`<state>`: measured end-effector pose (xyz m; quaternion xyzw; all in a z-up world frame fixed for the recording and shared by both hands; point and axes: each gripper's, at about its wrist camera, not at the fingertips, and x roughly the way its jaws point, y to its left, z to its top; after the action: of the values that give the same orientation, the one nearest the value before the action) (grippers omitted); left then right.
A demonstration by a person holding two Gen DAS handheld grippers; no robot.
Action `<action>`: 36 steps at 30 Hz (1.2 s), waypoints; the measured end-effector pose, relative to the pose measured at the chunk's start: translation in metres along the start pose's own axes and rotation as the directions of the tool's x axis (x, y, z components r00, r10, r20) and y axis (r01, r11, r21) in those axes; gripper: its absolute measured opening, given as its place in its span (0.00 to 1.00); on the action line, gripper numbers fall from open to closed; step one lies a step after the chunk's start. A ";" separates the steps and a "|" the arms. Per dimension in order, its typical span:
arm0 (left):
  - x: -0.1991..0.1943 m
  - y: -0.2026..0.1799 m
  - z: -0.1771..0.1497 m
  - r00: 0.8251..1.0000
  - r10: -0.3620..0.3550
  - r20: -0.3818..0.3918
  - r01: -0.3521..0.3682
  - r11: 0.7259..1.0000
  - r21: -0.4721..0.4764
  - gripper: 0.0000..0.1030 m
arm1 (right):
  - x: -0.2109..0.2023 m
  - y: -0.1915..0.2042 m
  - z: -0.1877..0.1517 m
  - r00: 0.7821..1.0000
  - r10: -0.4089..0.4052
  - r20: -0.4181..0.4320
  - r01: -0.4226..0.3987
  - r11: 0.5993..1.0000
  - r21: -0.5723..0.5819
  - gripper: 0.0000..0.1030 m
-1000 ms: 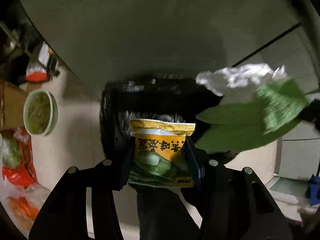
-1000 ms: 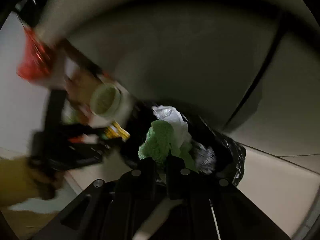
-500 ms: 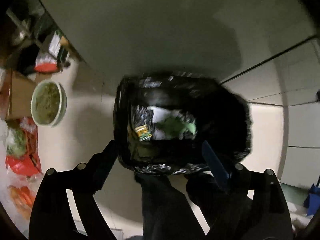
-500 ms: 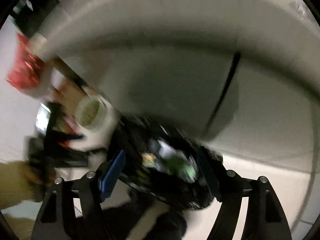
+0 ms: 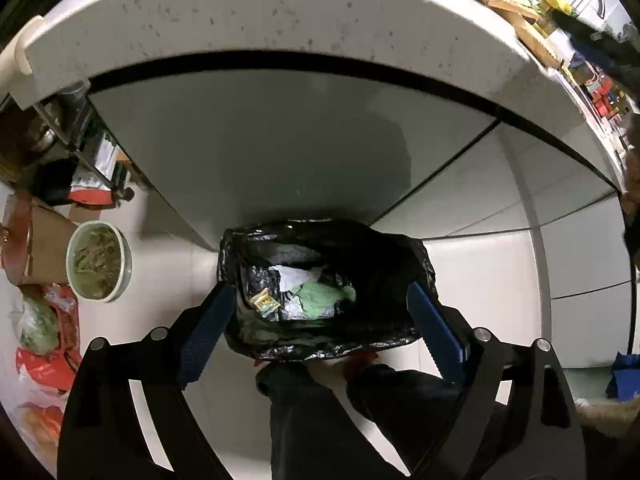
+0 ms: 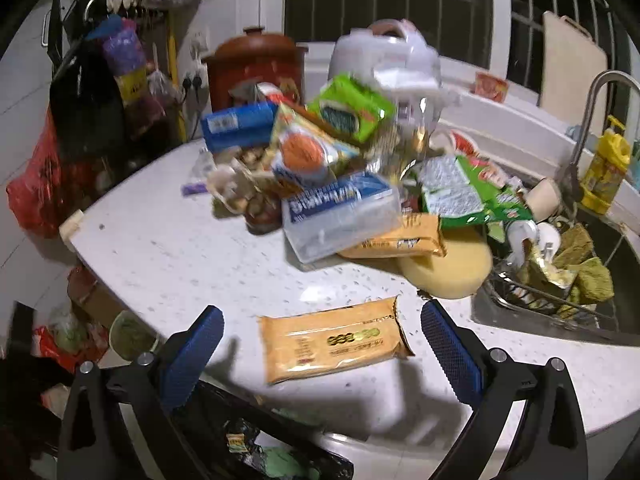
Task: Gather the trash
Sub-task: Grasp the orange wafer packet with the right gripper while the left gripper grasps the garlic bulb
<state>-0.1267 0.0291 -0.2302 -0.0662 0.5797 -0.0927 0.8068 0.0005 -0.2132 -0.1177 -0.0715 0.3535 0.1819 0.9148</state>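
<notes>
No print is legible; the writing on the orange wrapper [image 6: 334,338] is too blurred to read.

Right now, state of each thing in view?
left claw: open, empty, above the bin
right claw: open, empty, over the orange packet
trash bin: black liner open, holds trash
yellow snack packet: inside bin
green cloth: inside bin
orange packet: flat on counter, ungrasped
sink basket: full
</notes>
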 end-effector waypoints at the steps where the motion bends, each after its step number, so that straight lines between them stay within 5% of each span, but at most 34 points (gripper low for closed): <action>1: -0.001 0.001 0.000 1.000 0.006 0.004 -0.006 1.000 -0.006 0.84 | 0.008 -0.005 0.000 1.000 0.000 -0.009 0.000 1.000 -0.005 0.95; 8: -0.002 0.011 -0.002 1.000 0.031 -0.004 -0.031 0.998 -0.061 0.84 | 0.024 -0.013 -0.011 0.996 0.052 -0.073 -0.052 0.999 -0.010 0.95; 12: -0.004 0.007 0.003 0.999 0.034 0.003 -0.034 0.997 -0.067 0.84 | 0.024 -0.012 -0.015 0.995 0.086 -0.058 -0.087 0.996 -0.015 0.80; 20: -0.037 -0.017 0.034 0.994 -0.019 0.108 0.019 1.000 -0.006 0.84 | 0.002 -0.018 -0.005 0.992 0.122 -0.033 -0.120 0.991 0.050 0.75; 26: -0.082 -0.040 0.093 0.951 -0.115 0.286 0.104 0.993 0.055 0.84 | -0.041 -0.036 0.015 0.993 0.099 0.070 -0.107 0.987 0.117 0.75; 29: -0.084 -0.038 0.140 0.927 -0.111 0.358 0.116 0.993 0.007 0.84 | -0.058 -0.047 0.019 0.990 0.096 0.100 -0.111 0.981 0.160 0.75; 36: -0.045 -0.032 0.229 0.937 -0.001 0.350 0.037 0.995 -0.096 0.84 | -0.075 -0.053 0.014 0.991 0.075 0.112 -0.095 0.976 0.194 0.76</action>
<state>0.0744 0.0080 -0.1091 -0.1280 0.4306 -0.0577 0.8915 -0.0220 -0.2803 -0.0568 0.0453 0.3246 0.1880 0.9259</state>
